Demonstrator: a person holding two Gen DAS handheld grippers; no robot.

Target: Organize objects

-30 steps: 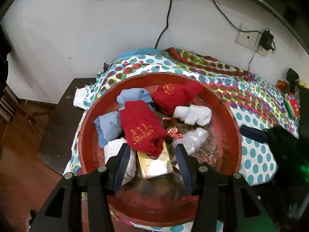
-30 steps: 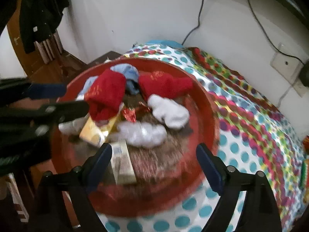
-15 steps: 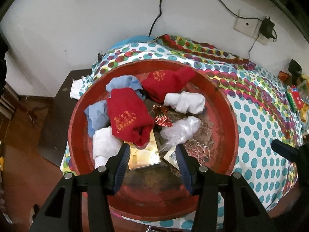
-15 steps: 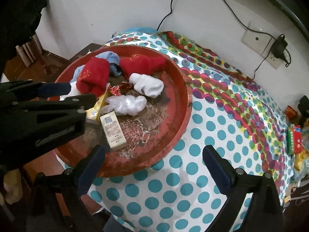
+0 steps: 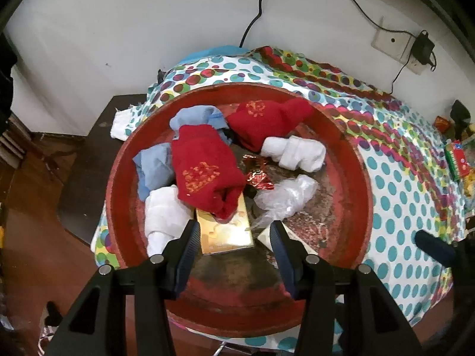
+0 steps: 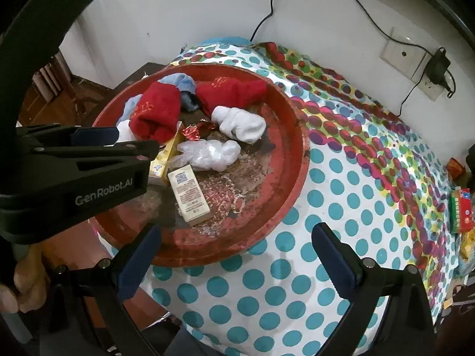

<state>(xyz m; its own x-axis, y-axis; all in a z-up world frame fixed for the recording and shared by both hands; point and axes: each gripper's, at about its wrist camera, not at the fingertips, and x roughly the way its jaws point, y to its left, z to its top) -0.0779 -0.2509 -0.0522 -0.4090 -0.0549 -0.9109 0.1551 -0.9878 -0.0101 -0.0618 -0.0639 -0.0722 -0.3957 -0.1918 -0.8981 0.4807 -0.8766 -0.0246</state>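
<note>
A round red tray [image 5: 366, 207] holds two red socks [image 5: 204, 172] [image 5: 267, 118], two rolled white socks [image 5: 297, 152] [image 5: 163, 216], blue socks [image 5: 154, 166], a gold box [image 5: 225, 234], a crumpled clear bag [image 5: 285, 195] and a cream box [image 6: 190, 195]. My left gripper [image 5: 234, 246] hovers open above the tray's near side. The gold box lies below the gap between its fingers, untouched. My right gripper [image 6: 237, 264] stands wide open over the tray's near rim [image 6: 225, 246] and the cloth, holding nothing. The left gripper [image 6: 89, 160] hides part of the tray in the right wrist view.
A polka-dot cloth [image 6: 341, 195] covers the table. A dark side table [image 5: 86, 160] stands to the left over a wooden floor. A wall socket with charger [image 6: 415, 59] and cables are behind. A green and red packet [image 6: 460, 210] lies at the right edge.
My right gripper has drawn back from over the tray toward the cloth on the right, and its jaws have widened. The left gripper has stayed over the tray's near side.
</note>
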